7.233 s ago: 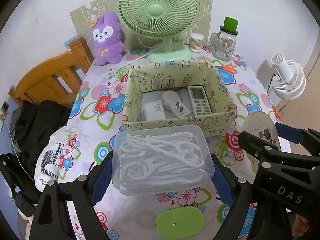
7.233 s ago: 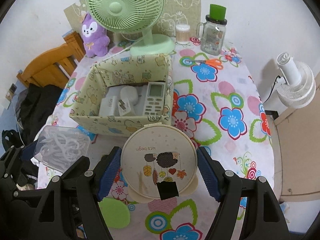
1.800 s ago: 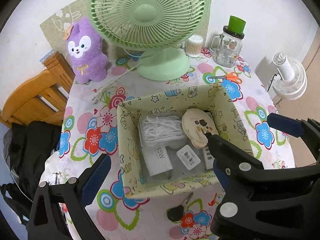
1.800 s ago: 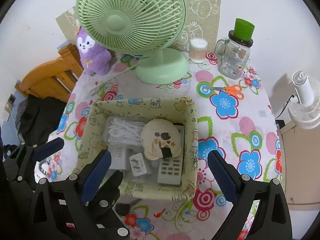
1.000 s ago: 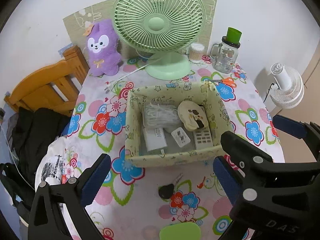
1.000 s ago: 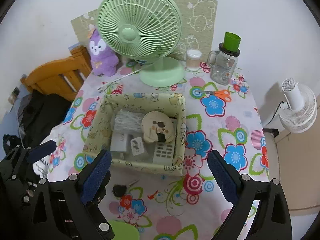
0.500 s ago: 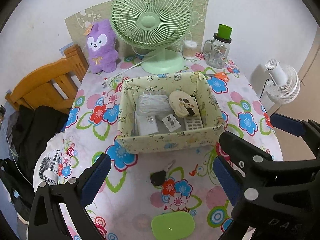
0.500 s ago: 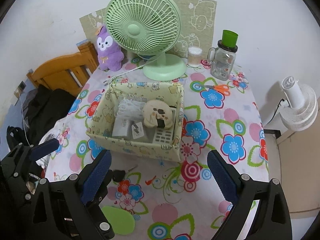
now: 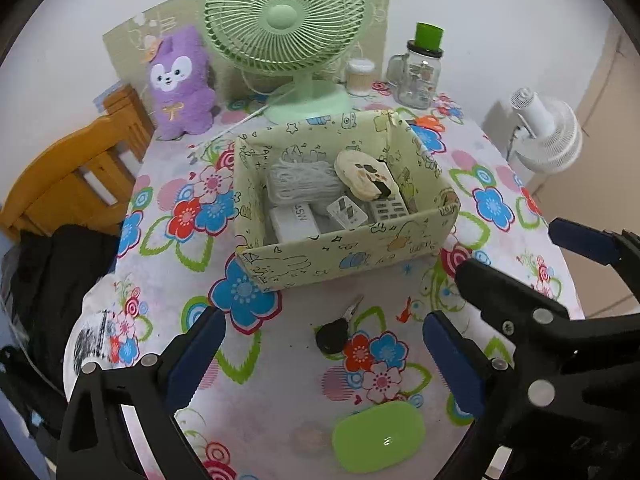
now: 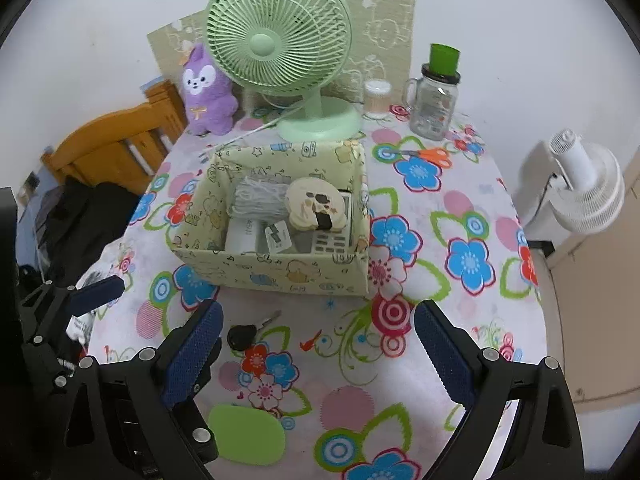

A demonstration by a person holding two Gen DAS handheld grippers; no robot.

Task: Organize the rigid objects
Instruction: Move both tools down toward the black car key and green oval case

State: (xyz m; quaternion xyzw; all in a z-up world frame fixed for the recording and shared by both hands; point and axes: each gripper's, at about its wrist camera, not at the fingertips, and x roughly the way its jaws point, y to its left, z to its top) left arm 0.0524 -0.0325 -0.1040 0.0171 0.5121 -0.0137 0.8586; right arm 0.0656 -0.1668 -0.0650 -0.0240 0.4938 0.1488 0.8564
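A pale green cartoon-print box (image 9: 344, 256) (image 10: 276, 272) sits mid-table. Inside it lie a clear box of white hangers (image 9: 300, 184) (image 10: 256, 196), a round hedgehog tin (image 9: 362, 174) (image 10: 318, 204), a remote (image 9: 388, 208) (image 10: 332, 240) and white chargers (image 9: 294, 220) (image 10: 242, 236). In front of the box a black key (image 9: 334, 336) (image 10: 242, 336) and a green oval case (image 9: 378, 436) (image 10: 246, 434) rest on the cloth. My left gripper (image 9: 324, 356) hangs open above the key. My right gripper (image 10: 316, 348) is open too, holding nothing, over the near table.
A green desk fan (image 9: 288, 28) (image 10: 276, 44), a purple plush (image 9: 180, 84) (image 10: 208, 88), a cotton-swab jar (image 10: 376, 98), a glass jar with green lid (image 9: 420, 72) (image 10: 436, 96) and orange scissors (image 10: 428, 154) line the back. A wooden chair (image 9: 80, 168) stands left, a white fan (image 10: 584, 188) right.
Both grippers put the hanger box and the tin into the patterned box and let go. Since then both have drawn back toward the near edge, open and empty.
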